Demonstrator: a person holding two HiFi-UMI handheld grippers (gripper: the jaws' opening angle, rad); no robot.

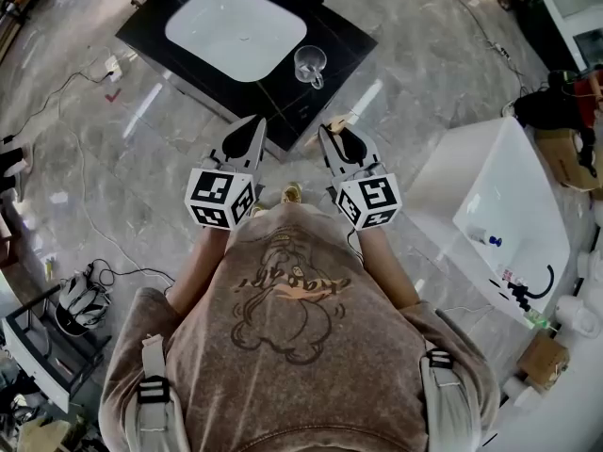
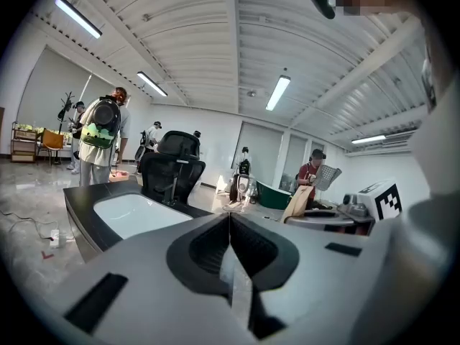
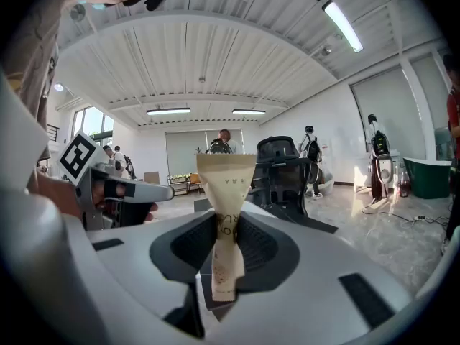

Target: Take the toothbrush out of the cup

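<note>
A clear glass cup (image 1: 310,64) stands on the black counter (image 1: 341,38), just right of the white sink basin (image 1: 237,28). It looks empty. My right gripper (image 1: 332,132) hovers in front of the counter's near edge, short of the cup. In the right gripper view its jaws (image 3: 224,225) are shut on a toothbrush in a beige paper wrapper (image 3: 225,185), which stands upright between the pads. A bit of the wrapper (image 1: 337,121) shows at the jaw tips. My left gripper (image 1: 256,128) hangs beside it at the same height, shut (image 2: 230,221) with nothing in it.
A white bathtub (image 1: 499,205) stands on the marble floor at the right. Cables run over the floor at the left, by a black stool with a helmet (image 1: 80,295). A black office chair (image 2: 172,165) stands behind the counter, and several people stand far off.
</note>
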